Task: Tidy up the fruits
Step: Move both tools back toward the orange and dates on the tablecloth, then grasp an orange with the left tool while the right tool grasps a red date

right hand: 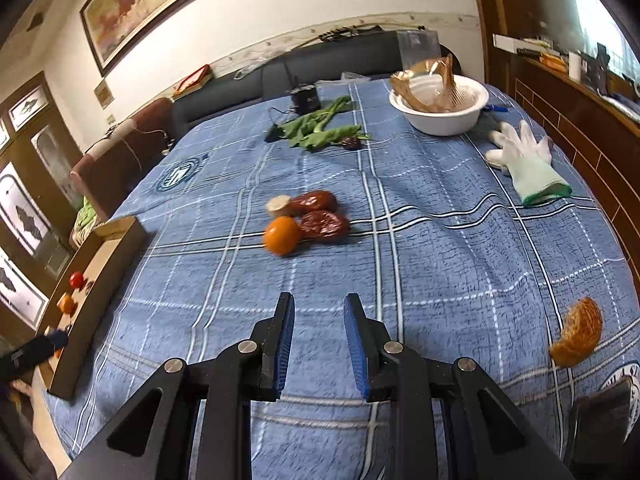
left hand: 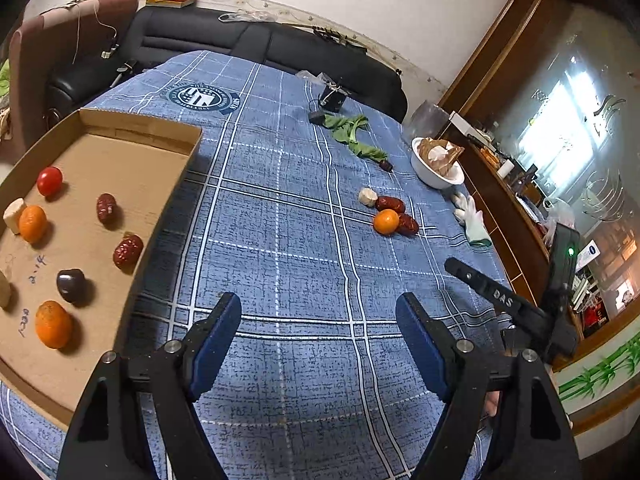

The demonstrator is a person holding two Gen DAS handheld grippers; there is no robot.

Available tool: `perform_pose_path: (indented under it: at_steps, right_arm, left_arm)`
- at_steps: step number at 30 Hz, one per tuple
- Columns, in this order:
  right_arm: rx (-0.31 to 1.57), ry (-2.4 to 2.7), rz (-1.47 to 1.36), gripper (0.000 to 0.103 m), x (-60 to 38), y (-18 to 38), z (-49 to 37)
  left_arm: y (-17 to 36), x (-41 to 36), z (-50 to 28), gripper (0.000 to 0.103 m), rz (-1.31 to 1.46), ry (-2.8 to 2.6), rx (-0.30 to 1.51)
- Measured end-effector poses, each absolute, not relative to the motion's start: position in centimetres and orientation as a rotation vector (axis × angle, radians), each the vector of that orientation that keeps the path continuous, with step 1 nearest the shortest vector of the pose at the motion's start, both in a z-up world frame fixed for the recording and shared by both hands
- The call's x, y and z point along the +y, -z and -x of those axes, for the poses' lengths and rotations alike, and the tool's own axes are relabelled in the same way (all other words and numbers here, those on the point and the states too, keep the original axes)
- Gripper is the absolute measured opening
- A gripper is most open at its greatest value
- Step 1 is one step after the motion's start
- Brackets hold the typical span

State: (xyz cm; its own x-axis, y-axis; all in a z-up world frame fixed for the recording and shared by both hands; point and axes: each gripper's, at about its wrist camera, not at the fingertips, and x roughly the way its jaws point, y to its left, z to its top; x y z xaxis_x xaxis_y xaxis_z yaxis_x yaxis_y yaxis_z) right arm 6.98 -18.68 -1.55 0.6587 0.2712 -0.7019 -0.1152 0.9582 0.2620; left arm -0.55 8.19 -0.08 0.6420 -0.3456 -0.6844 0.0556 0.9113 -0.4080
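A small cluster of fruit lies out on the blue plaid cloth that covers the surface: an orange sits touching two wrinkled red dates, with a pale cut chunk just behind them. The same cluster shows in the left wrist view, the orange in front. More fruit is in the shallow cardboard tray at the left edge of the surface: a red tomato, a small orange touching a pale chunk, two dates, a dark glossy fruit and a larger orange. The left tool hangs over bare cloth just beside the tray, its blue-padded fingers spread wide with nothing between them. The right tool points at the cluster from some way back, its fingers apart by a narrower gap, also empty. Farther off lie leafy greens, a white bowl, a white glove and a piece of orange peel.
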Motion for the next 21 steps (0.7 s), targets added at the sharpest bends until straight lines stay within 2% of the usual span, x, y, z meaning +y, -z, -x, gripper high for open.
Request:
perform_pose_path:
  at_steps: [14, 21]
  right_arm:
    - [0.881, -0.164, -0.291, 0.028, -18.7, 3.7, -17.5]
    - [0.928, -0.429, -0.274, 0.029, -16.0, 2.6, -15.0]
  left_arm:
    - [1.6, 8.1, -1.0, 0.079, 0.344, 0.201, 0.879]
    - [1.8, 8.5, -1.2, 0.079, 0.356, 0.193, 0.878]
